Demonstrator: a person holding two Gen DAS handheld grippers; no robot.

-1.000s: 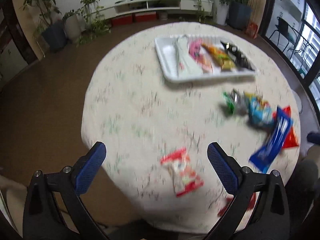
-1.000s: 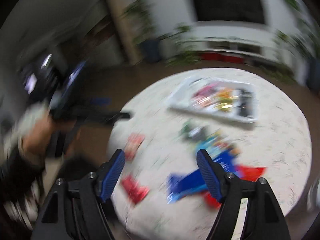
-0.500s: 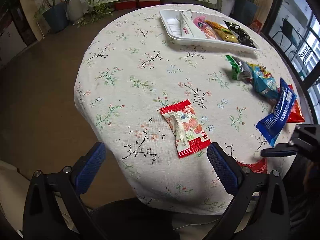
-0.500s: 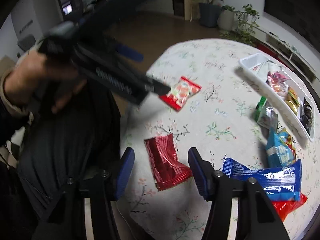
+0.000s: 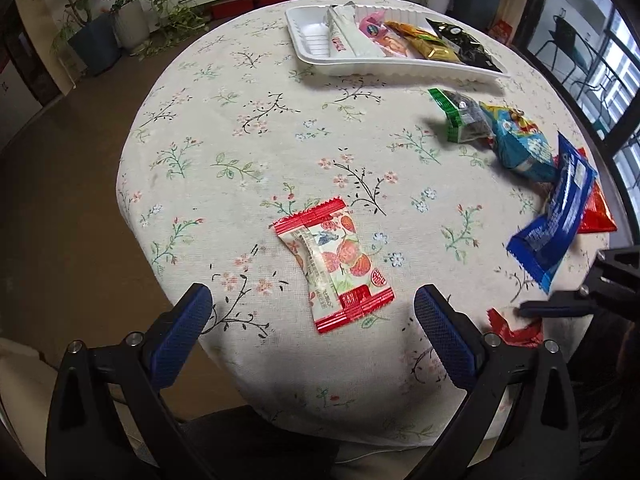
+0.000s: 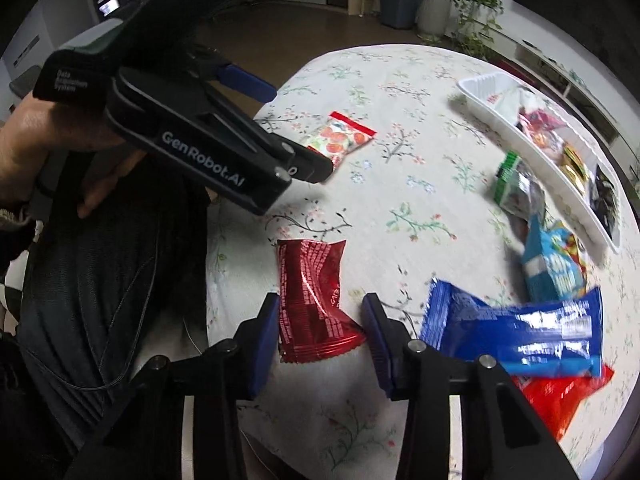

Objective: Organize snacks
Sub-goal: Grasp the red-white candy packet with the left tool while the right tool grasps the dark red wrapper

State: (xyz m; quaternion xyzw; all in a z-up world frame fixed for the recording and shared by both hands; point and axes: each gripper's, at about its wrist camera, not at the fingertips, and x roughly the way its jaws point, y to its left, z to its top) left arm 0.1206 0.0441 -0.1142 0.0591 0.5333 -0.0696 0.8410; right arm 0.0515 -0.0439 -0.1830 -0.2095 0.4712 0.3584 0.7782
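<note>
Right claw (image 6: 320, 324) has dropped over the red packet (image 6: 316, 300) at the bench (image 6: 400, 184) edge nearest the person, jaws closing around it but not yet pinching. Left claw (image 5: 312, 324), jaws wide apart, has sunk toward the strawberry packet (image 5: 334, 262); the tray (image 5: 316, 42) waits across the bench.

The middle of the round table (image 5: 240, 128) lies bare, open to a hand from the near edge to the white tray (image 5: 316, 46). Along the right side a green packet (image 5: 460, 118), a light-blue bag (image 5: 520, 146) and a dark-blue wrapper (image 5: 560, 216) crowd together. A strawberry-print packet (image 5: 334, 262) lies alone near the front edge.
</note>
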